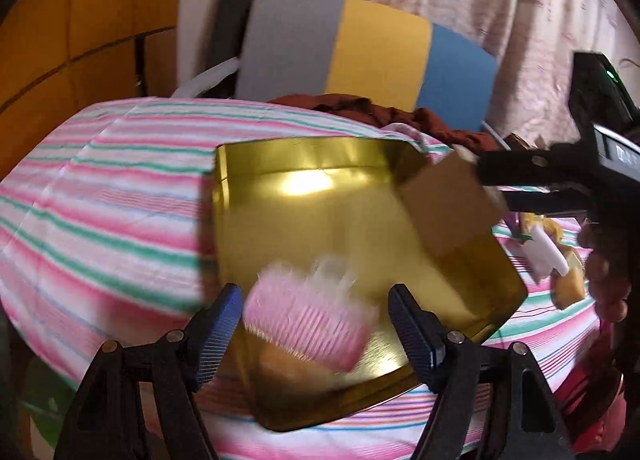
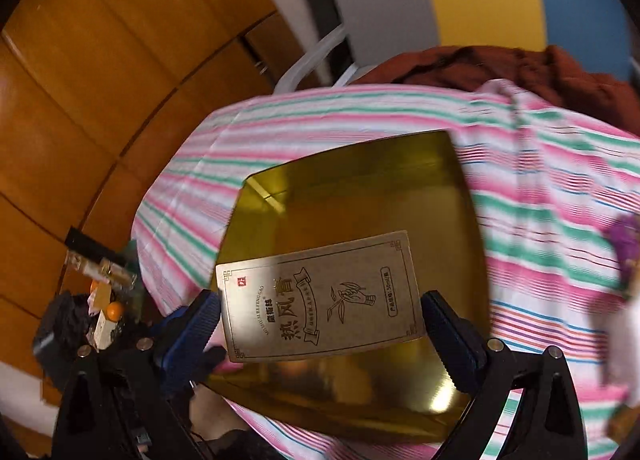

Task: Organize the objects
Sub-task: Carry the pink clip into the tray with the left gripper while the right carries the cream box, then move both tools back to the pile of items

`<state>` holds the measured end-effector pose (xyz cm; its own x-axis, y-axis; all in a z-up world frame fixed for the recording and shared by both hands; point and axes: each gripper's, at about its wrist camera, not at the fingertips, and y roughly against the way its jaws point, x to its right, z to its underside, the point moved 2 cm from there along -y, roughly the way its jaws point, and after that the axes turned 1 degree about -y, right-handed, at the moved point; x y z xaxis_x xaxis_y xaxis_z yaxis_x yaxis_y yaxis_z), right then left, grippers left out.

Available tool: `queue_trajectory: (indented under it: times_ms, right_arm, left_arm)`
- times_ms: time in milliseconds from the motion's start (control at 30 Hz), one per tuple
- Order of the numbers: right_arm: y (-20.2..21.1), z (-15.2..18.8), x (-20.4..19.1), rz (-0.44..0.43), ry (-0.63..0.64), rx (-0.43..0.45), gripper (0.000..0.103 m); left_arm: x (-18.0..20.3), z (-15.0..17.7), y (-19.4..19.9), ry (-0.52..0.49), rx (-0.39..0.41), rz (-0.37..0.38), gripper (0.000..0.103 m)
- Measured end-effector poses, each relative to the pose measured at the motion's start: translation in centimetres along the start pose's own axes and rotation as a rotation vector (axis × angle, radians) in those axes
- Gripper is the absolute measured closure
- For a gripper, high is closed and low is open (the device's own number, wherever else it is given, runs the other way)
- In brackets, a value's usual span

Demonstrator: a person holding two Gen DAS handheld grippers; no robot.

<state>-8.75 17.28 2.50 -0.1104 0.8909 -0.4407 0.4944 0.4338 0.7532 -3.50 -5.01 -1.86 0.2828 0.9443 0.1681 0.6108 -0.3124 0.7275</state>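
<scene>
Gold and shiny, an open tin box sits on a counter with a pink, green and white striped cloth. From the left wrist view, the left gripper has its blue fingers spread wide — a blurry pink brush is between them, over the near part of the tin, and I cannot tell if they touch it. To the right, the right gripper reaches in with a brown box over the tin's far corner.

From the right wrist view, the right gripper pinches the brown box by its two short ends — it hangs flat above the gold tin, printed side up. Dark red cloth lies past the tin.
</scene>
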Motion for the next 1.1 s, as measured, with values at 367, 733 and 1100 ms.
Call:
queue_trajectory:
  times_ms: [367, 733, 1100]
  right_arm:
    - [-3.2, 0.1, -3.4, 0.034, 0.084, 0.001, 0.0]
    - [-0.2, 2.5, -4.1, 0.219, 0.192, 0.167, 0.0]
    - [3.2, 4.1, -3.5, 0.332, 0.216, 0.314, 0.0]
  left_arm:
    - [-2.1, 0.3, 3.1, 0.053, 0.072, -0.089, 0.019]
    - [-1.0, -0.8, 4.3, 0.046, 0.102, -0.231, 0.019]
    - [1.1, -1.1, 4.6, -0.019, 0.115, -0.253, 0.019]
